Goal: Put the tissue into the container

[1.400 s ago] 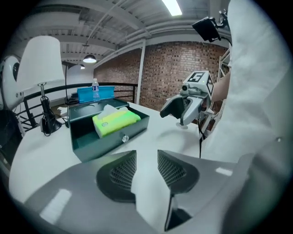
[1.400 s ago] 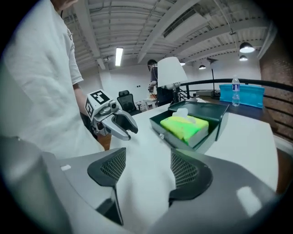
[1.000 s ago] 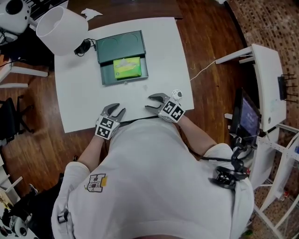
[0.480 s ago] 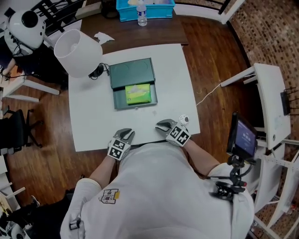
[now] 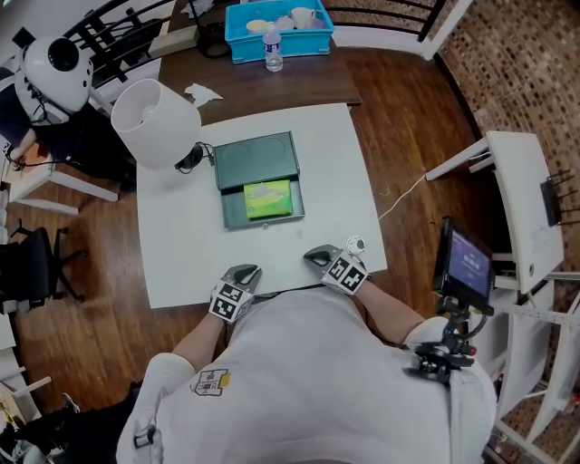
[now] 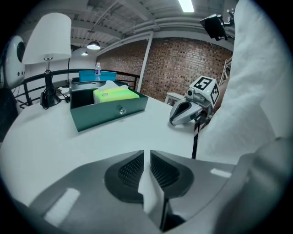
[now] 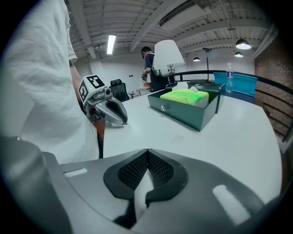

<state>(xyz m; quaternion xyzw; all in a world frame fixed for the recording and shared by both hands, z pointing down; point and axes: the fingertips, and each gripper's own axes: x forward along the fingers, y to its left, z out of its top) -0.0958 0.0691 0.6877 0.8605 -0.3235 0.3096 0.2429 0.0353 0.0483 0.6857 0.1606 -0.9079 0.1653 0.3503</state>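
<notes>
A dark green container [image 5: 237, 170] stands open at the middle of the white table [image 5: 172, 254], with a yellow-green tissue pack [image 5: 268, 199] inside its front part. The left gripper view shows the pack [image 6: 115, 94] in the container [image 6: 110, 113]. So does the right gripper view, with pack [image 7: 185, 97] and container [image 7: 187, 115]. Both grippers rest at the table's near edge, well short of the container. My left gripper [image 5: 249, 271] [image 6: 147, 153] is closing, a thin gap left and nothing between its jaws. My right gripper [image 5: 314, 256] [image 7: 147, 151] is shut and empty.
A white lamp [image 5: 159, 122] stands at the table's far left corner. Behind it is a brown table with a blue tray [image 5: 276, 20] and a water bottle [image 5: 270, 47]. A screen on a stand [image 5: 464, 263] and a white side table [image 5: 521, 199] stand to the right.
Both grippers' jaws have closed in from open. The head view has pulled back, so more of the far side shows. The grippers stay at the near edge.
</notes>
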